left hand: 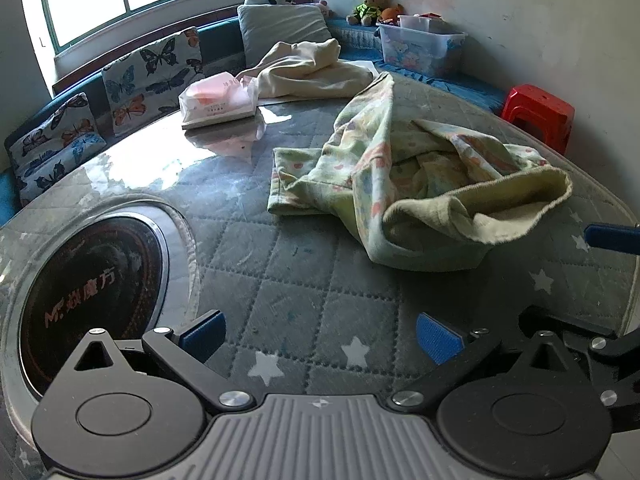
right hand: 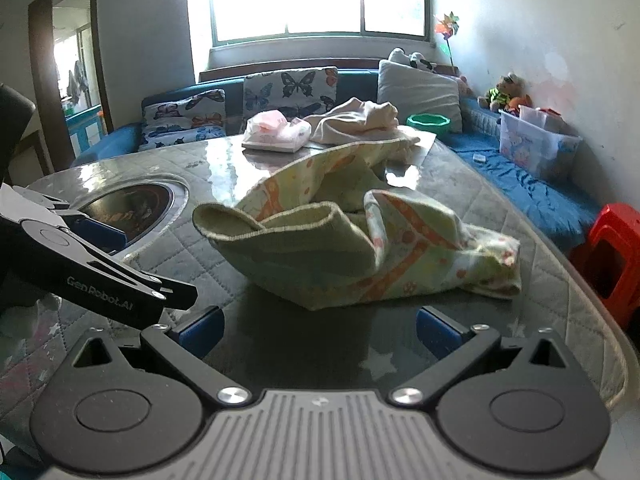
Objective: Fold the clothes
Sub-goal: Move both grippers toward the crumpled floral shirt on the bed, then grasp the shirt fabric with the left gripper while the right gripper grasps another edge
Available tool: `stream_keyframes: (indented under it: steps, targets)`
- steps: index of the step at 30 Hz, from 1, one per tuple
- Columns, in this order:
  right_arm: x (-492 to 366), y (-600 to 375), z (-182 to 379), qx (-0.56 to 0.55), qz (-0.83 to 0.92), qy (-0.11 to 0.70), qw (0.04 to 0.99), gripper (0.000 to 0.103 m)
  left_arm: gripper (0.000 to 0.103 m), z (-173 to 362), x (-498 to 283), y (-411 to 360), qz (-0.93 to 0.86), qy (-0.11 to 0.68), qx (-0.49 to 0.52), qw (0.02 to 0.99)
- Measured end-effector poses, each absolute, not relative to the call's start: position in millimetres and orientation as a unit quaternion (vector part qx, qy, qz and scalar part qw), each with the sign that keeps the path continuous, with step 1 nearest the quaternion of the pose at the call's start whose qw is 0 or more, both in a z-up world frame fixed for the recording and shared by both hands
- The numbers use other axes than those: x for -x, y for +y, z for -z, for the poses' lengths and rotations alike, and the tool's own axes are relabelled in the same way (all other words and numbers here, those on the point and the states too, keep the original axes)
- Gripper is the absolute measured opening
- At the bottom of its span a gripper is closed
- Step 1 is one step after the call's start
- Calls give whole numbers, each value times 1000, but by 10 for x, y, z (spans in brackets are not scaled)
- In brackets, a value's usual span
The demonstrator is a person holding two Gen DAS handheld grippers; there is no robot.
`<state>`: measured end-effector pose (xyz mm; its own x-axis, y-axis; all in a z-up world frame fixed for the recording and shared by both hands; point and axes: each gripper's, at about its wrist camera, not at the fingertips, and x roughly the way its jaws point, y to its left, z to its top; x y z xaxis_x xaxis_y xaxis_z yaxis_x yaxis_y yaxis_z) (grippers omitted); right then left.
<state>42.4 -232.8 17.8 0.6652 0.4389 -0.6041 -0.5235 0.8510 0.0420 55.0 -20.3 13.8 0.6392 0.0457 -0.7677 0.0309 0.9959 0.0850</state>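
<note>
Both grippers stood wide apart and held nothing: the left gripper at the bottom of its view, the right gripper likewise. A printed garment lay crumpled at mid-frame on the worktop, a cream garment heaped behind it. Neither was folded; both were left to fold.

Both rigs look like twins: the black two-finger left gripper and the matching right gripper each have blue rubbery finger pads, round black pivot discs, silver screw heads and a ribbed grey plate in the middle. One arm on the left unit reads "GenRobot.AI" in pale lettering, I think, it's a bit small.
</note>
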Motion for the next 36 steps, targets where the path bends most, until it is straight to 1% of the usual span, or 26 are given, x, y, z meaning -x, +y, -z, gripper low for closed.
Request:
stream_keyframes:
  steps: [11,18,23,28,34,36]
  targets:
    - [-512,-2193,-373,98,-294,278,909,103,103,-179,-687,-103,-14,423,-42,905]
    - [-620,-2048,-417,117,-332,258,900,103,103,-307,-789,-6,-27,410,-37,911]
    - [-729,-1956,-328,113,-353,281,885,103,103,-419,-860,46,-33,398,-34,916]
    - [-627,-1934,-202,115,-386,310,861,103,103,-521,-933,80,-37,387,-33,921]
    - [-565,-1974,-31,104,-397,346,844,103,103,-507,-1077,-163,-2,385,-52,922]
    - [-552,-1984,-20,101,-400,352,841,103,101,-491,-1149,-257,9,382,-54,922]
